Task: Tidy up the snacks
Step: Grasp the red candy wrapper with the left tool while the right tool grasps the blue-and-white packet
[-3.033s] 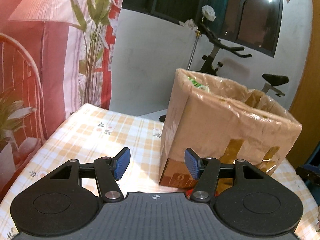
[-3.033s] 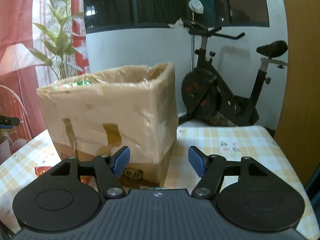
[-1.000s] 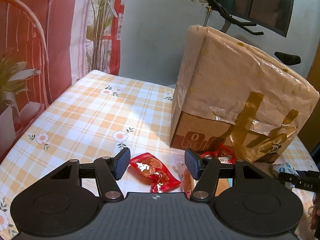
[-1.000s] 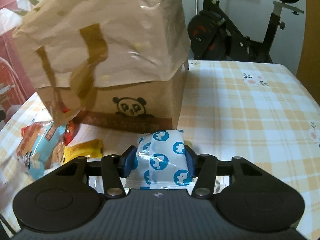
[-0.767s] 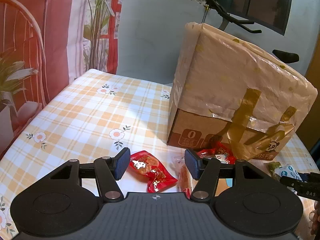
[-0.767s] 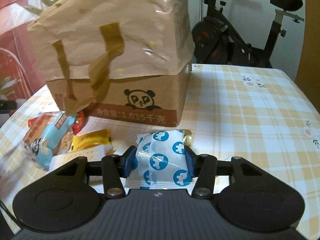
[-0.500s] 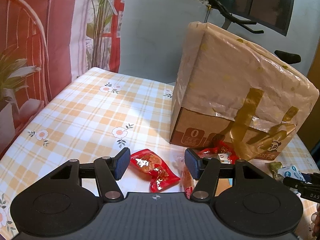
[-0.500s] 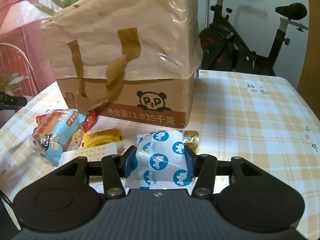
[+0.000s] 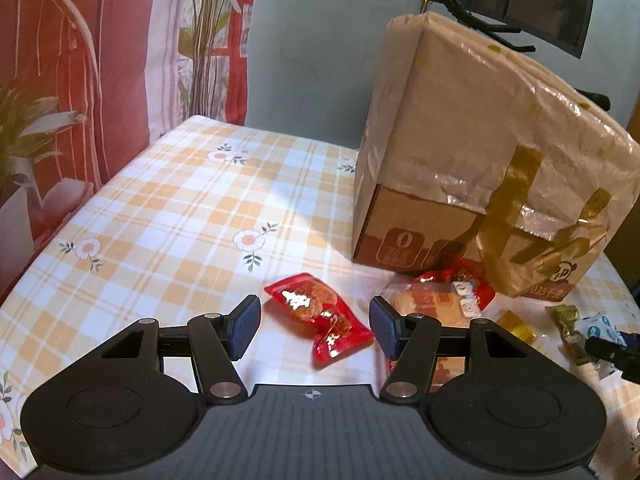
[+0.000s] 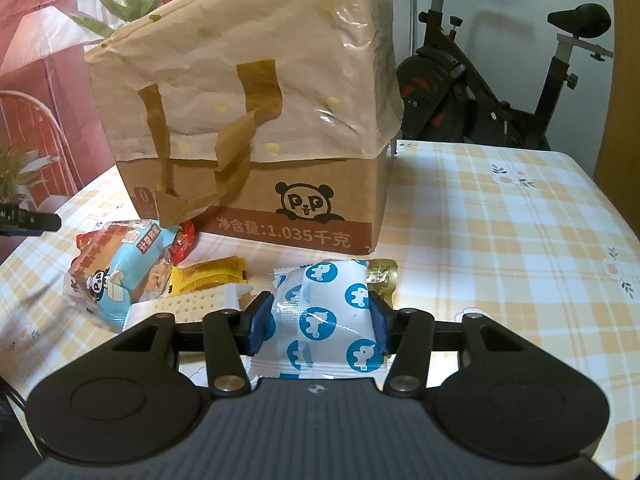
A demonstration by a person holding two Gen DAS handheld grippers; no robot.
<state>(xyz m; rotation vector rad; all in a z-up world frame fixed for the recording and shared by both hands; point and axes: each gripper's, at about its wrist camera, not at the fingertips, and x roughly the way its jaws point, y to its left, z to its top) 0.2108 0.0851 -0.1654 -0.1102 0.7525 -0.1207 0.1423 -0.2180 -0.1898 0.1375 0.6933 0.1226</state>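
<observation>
Right gripper [image 10: 318,326]: jaws clamped on blue-and-white snack packet [image 10: 326,318]; the slick, puffy wrapper risked slipping out. Left gripper [image 9: 314,326]: jaws apart, red snack packet [image 9: 320,316] lying between them, ungrasped.

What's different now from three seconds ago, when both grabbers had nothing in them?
The right gripper has taken hold of the blue-and-white packet, which it did not have then. Both cameras have tipped down from the top of the box to the snacks on the table in front of it. The left gripper is still open and empty, now hanging over the red packet. The box has not moved.
</observation>
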